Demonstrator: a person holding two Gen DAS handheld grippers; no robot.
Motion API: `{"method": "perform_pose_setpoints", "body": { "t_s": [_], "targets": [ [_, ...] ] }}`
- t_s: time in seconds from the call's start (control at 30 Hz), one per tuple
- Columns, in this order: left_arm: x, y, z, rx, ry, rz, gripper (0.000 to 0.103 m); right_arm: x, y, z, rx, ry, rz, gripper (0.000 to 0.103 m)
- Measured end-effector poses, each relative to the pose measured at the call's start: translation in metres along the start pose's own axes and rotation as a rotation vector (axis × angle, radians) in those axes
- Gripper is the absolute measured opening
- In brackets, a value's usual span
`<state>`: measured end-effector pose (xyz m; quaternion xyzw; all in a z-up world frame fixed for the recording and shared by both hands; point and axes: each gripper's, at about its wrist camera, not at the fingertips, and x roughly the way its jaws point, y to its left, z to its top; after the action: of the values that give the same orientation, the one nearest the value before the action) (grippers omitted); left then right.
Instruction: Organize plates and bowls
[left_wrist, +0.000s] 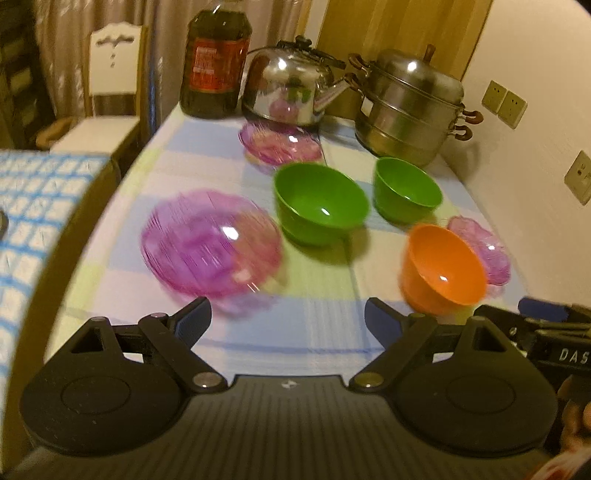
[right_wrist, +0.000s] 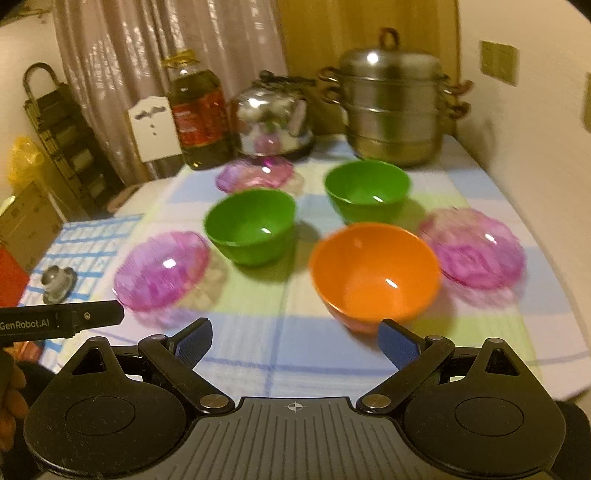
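Observation:
On the checked tablecloth stand two green bowls (left_wrist: 319, 203) (left_wrist: 406, 189), an orange bowl (left_wrist: 441, 267) and three purple glass plates: near left (left_wrist: 210, 243), far (left_wrist: 279, 144), right behind the orange bowl (left_wrist: 484, 245). My left gripper (left_wrist: 288, 321) is open and empty, just short of the near purple plate. In the right wrist view my right gripper (right_wrist: 295, 343) is open and empty, its right finger close to the orange bowl (right_wrist: 375, 273). The green bowls (right_wrist: 251, 230) (right_wrist: 367, 190) and purple plates (right_wrist: 162, 269) (right_wrist: 474, 247) (right_wrist: 258, 173) lie beyond.
At the table's back stand an oil bottle (left_wrist: 216, 62), a steel kettle (left_wrist: 291, 86) and a stacked steel steamer pot (left_wrist: 410, 107). A white chair (left_wrist: 110, 85) stands at the far left. A wall with sockets (left_wrist: 504, 103) runs along the right.

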<state>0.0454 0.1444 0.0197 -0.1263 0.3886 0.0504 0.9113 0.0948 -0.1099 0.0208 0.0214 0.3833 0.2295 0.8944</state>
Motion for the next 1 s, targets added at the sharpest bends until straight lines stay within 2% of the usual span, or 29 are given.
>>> {"method": "perform_pose_setpoints", "body": {
  "t_s": [0.07, 0.23, 0.3, 0.43, 0.57, 0.77, 1.0],
  "targets": [
    [0.003, 0.016, 0.015, 0.033, -0.005, -0.011, 0.081, 0.013, 0.012, 0.008, -0.004, -0.01, 0.011, 0.096],
    [0.022, 0.05, 0.044, 0.121, 0.024, -0.007, 0.079, 0.05, 0.037, 0.024, 0.028, -0.006, 0.046, 0.094],
    [0.031, 0.062, 0.051, 0.148, 0.039, -0.012, 0.079, 0.066, 0.046, 0.029, 0.049, 0.007, 0.054, 0.087],
    [0.057, 0.086, 0.062, 0.196, 0.072, -0.006, 0.077, 0.102, 0.059, 0.036, 0.105, 0.047, 0.061, 0.081],
    [0.086, 0.106, 0.068, 0.231, 0.111, 0.011, 0.073, 0.132, 0.068, 0.039, 0.156, 0.087, 0.082, 0.07],
    [0.124, 0.133, 0.07, 0.224, 0.152, 0.023, 0.058, 0.177, 0.081, 0.034, 0.197, 0.133, 0.086, 0.064],
    [0.153, 0.146, 0.067, 0.216, 0.174, 0.032, 0.04, 0.216, 0.084, 0.028, 0.216, 0.183, 0.078, 0.056]
  ]
}}
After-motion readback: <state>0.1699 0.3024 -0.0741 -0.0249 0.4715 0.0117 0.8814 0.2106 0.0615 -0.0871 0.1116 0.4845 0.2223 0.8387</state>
